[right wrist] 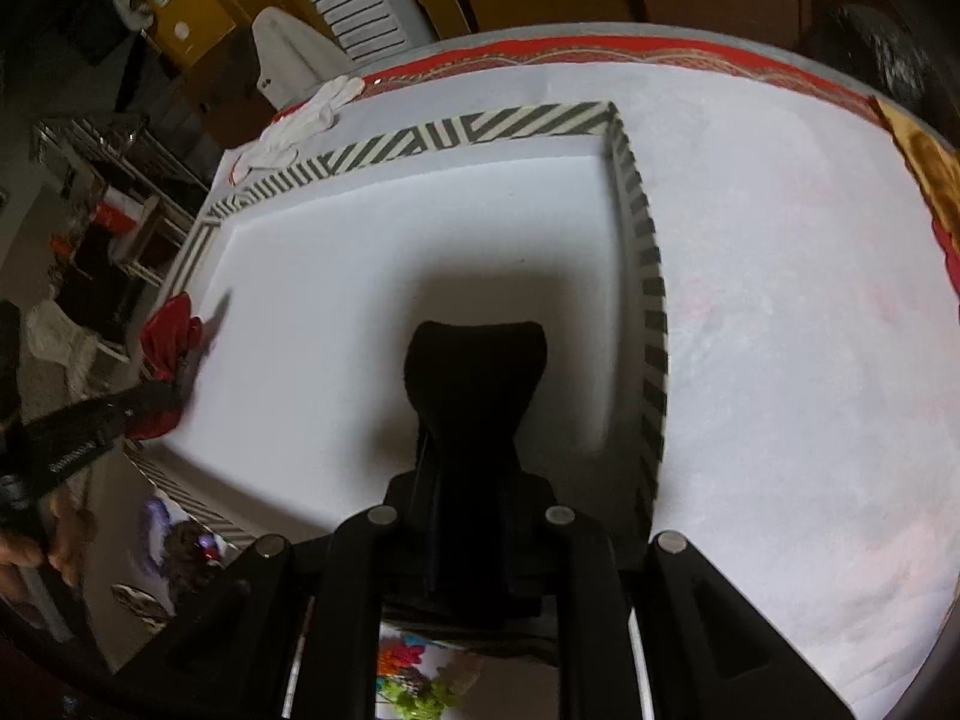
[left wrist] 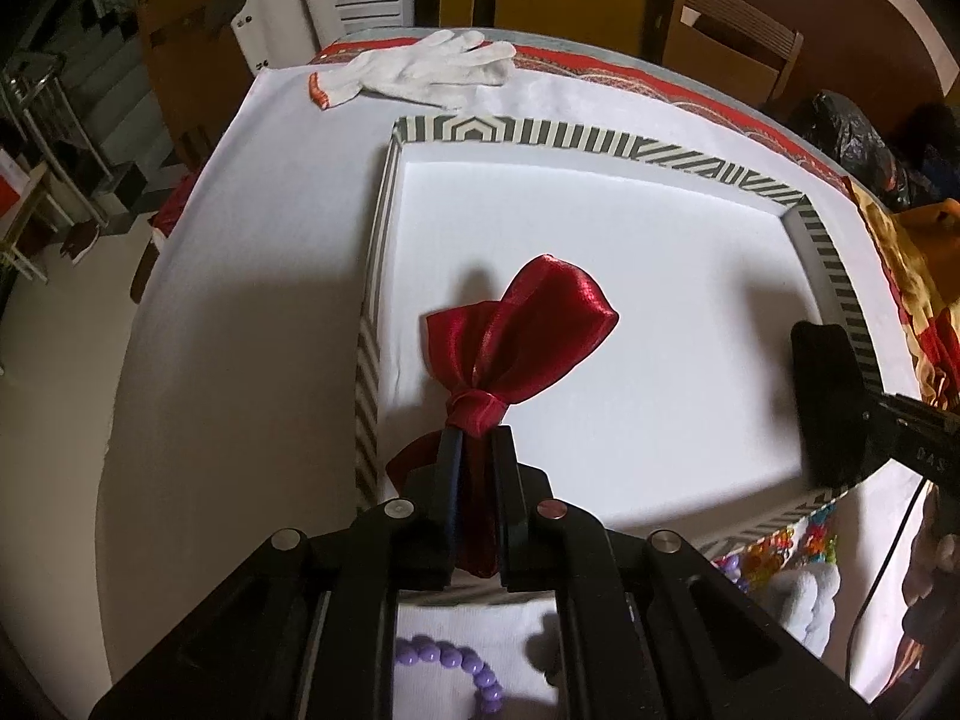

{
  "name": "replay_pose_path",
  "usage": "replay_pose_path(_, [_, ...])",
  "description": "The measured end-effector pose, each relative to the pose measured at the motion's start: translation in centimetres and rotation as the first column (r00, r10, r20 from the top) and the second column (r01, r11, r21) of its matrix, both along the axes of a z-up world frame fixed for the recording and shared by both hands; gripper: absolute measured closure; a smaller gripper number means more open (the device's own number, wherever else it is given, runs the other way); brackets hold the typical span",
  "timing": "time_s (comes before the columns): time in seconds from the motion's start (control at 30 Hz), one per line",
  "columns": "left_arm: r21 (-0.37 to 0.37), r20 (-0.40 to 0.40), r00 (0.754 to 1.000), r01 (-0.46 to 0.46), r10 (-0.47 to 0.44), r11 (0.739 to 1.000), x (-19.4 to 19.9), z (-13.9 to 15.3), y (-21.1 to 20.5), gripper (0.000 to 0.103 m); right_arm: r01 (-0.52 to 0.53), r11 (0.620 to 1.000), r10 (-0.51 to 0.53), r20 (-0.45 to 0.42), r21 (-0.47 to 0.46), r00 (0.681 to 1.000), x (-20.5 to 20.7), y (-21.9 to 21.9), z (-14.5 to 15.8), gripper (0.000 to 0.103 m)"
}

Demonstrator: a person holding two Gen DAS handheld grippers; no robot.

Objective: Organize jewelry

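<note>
**Here: red bow and black pad held over a striped tray**

Left wrist view. Here the left gripper (left wrist: pixel 474 438) is seen with its fingers closed almost together on a red satin bow (left wrist: pixel 522 324), which is pinched just below its knot. The bow's loops are spread above the white floor of a tray (left wrist: pixel 600 141), near the tray's left wall. The tray is edged with a grey-and-white striped rim and is set on a white cloth (left wrist: pixel 252 276). A purple bead bracelet (left wrist: pixel 462 669) is seen on the cloth below the gripper, outside the tray's near edge. Coloured beads (left wrist: pixel 774 543) are seen at the tray's near right corner. A white work glove (left wrist: pixel 420 69) lies at the far edge of the table. A black pad (left wrist: pixel 831 402) is held at the tray's right wall by the right gripper.

Right wrist view. The right gripper (right wrist: pixel 474 438) is closed on the black pad (right wrist: pixel 477 366), a soft dark piece widest at its far end, held over the tray's white floor (right wrist: pixel 372 252). Only a narrow gap, filled by the pad, is left between the fingers. The red bow (right wrist: pixel 171 336) is seen at the tray's left side, in the left gripper (right wrist: pixel 150 402). The glove (right wrist: pixel 300 120) is seen beyond the tray's far corner. Bright beads (right wrist: pixel 414 678) are seen below the gripper.
</note>
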State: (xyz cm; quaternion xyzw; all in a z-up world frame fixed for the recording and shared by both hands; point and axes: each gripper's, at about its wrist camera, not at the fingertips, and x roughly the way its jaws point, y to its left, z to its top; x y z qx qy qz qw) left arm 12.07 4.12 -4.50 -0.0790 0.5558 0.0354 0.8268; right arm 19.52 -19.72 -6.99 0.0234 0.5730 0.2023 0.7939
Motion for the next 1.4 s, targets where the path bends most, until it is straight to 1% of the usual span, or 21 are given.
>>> replay_pose_path(0.03, [-0.002,-0.001,1.000,-0.004,0.004,1.000,0.0,0.0,0.1,0.103,0.003,1.000,-0.003,0.003,-0.011,1.000,0.0,0.0,0.0,0.082])
replay_pose_path(0.07, [-0.003,-0.002,1.000,-0.009,0.009,1.000,-0.2,0.0,0.1,0.103,0.011,1.000,-0.010,0.007,-0.024,1.000,0.0,0.0,0.0,0.080])
replay_pose_path(0.1, [-0.003,-0.003,1.000,-0.014,0.014,1.000,-0.3,0.1,0.1,0.101,0.015,0.999,-0.015,0.014,-0.040,1.000,0.0,-0.1,0.1,0.073])
replay_pose_path(0.13, [-0.001,-0.005,1.000,-0.016,0.016,1.000,-0.3,0.1,0.1,0.096,0.016,0.998,-0.015,0.020,-0.058,1.000,-0.3,-0.2,0.3,0.063])
replay_pose_path(0.17, [-0.004,-0.005,1.000,-0.014,0.014,1.000,-0.4,0.2,0.0,0.094,0.012,0.998,-0.010,0.024,-0.068,1.000,-0.5,-0.1,0.6,0.059])
replay_pose_path(0.2, [-0.007,-0.005,1.000,-0.010,0.010,1.000,-0.5,0.2,-0.1,0.090,0.005,0.997,-0.003,0.026,-0.071,1.000,-0.8,0.0,1.0,0.051])
replay_pose_path(0.23, [-0.007,-0.004,1.000,-0.007,0.006,1.000,-0.7,0.3,-0.2,0.084,0.002,0.998,0.000,0.030,-0.066,1.000,-0.9,0.1,1.3,0.045])
replay_pose_path(0.3, [-0.010,0.001,1.000,-0.004,0.004,1.000,-1.1,0.6,-0.4,0.078,-0.002,0.999,0.004,0.046,-0.050,0.999,-1.5,0.0,2.1,0.043])
replay_pose_path(0.33, [-0.013,0.005,1.000,-0.007,0.008,1.000,-1.3,0.8,-0.5,0.077,-0.001,0.999,0.004,0.056,-0.045,0.998,-2.0,-0.1,2.6,0.043])
replay_pose_path(0.53, [-0.015,0.031,0.999,-0.021,0.022,1.000,-2.6,2.2,-0.4,0.077,0.028,1.000,-0.028,0.085,0.004,0.996,-4.6,-1.2,4.8,0.043])
replay_pose_path(0.67, [0.005,0.059,0.998,-0.021,0.020,1.000,-3.6,3.4,-0.7,0.077,0.040,0.999,-0.043,0.099,0.031,0.994,-6.4,-1.7,6.0,0.041])
replay_pose_path(0.8, [0.010,0.077,0.997,-0.021,0.020,1.000,-4.6,4.3,-1.0,0.077,0.047,0.998,-0.051,0.100,0.042,0.994,-7.5,-1.7,6.5,0.040])
replay_pose_path(1.03, [0.029,0.131,0.991,-0.023,0.019,0.999,-6.8,6.2,-1.6,0.077,0.061,0.996,-0.070,0.137,0.072,0.988,-9.9,-1.5,8.4,0.040])
replay_pose_path(1.23, [0.043,0.162,0.987,-0.016,0.009,0.999,-8.5,7.3,-2.0,0.077,0.045,0.997,-0.057,0.169,0.070,0.984,-12.0,-0.9,9.8,0.039])
replay_pose_path(1.4, [0.034,0.181,0.983,-0.021,0.014,0.999,-10.0,8.0,-2.4,0.077,0.033,0.996,-0.047,0.186,0.078,0.981,-13.5,-0.3,10.7,0.039])
